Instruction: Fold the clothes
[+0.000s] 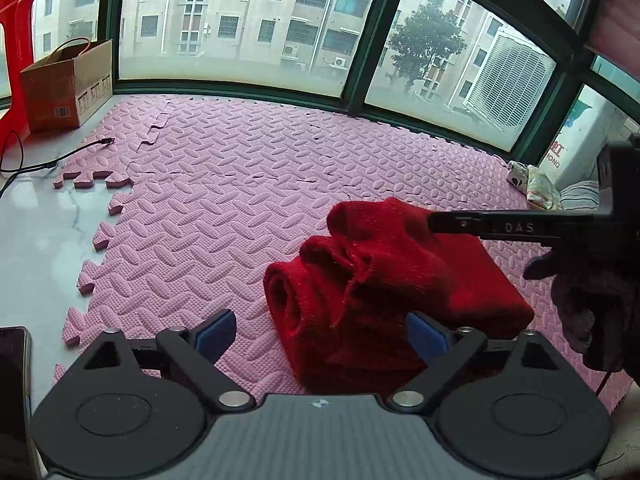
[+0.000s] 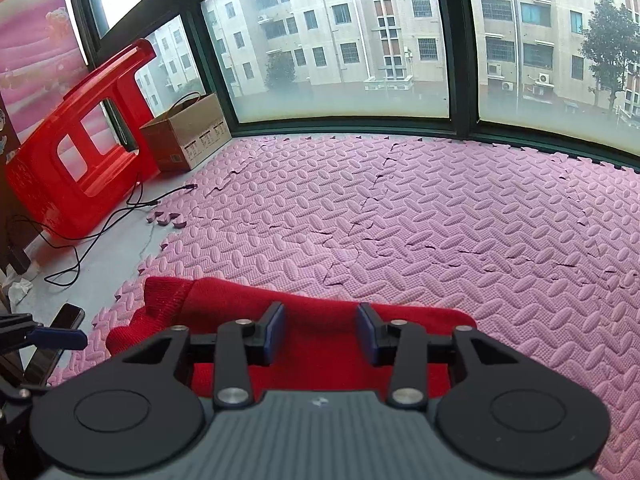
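At lower centre of both views, on the pink foam mat (image 2: 440,220), lies the red knit garment (image 1: 380,280), bunched into rolled folds. L gripper (image 1: 320,336) jaws wide apart, nothing between; its right pad touches or overlaps the cloth edge. R gripper (image 2: 320,338) jaws parted, hovering over the cloth, no grip; in L view its finger lies across the garment top. Upper left: cardboard box (image 2: 188,136), red plastic stool (image 2: 80,152), black cables (image 2: 120,216). Phone (image 1: 14,392) at lower left.

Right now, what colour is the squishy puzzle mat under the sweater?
Pink, with a raised woven pattern. The foam mat shows best in the right wrist view.
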